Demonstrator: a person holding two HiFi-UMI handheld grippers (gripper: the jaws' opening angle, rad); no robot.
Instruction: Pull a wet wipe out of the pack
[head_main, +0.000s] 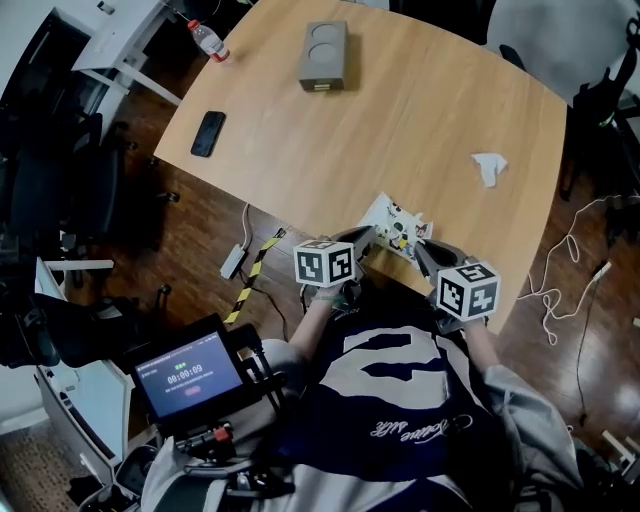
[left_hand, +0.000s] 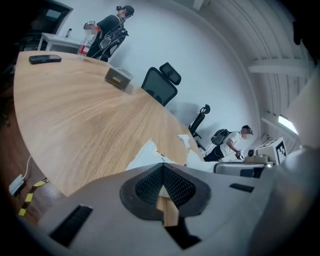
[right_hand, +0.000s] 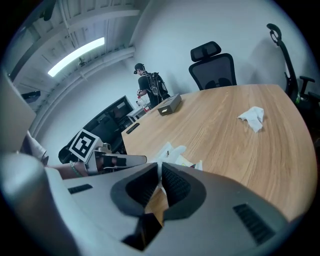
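The wet wipe pack (head_main: 396, 222) lies at the counter's (head_main: 420, 110) near edge, between the left gripper (head_main: 366, 238) and right gripper (head_main: 421, 250), both closed with nothing clearly pinched. Soft, damp and light, the wipe (right_hand: 170, 148) is probably best pinched at its raised tuft.

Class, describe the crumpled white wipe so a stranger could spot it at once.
Find the wooden table. Toward its right edge lies a crumpled white wipe. It lies alone on bare wood, unlike the pack at the near edge.
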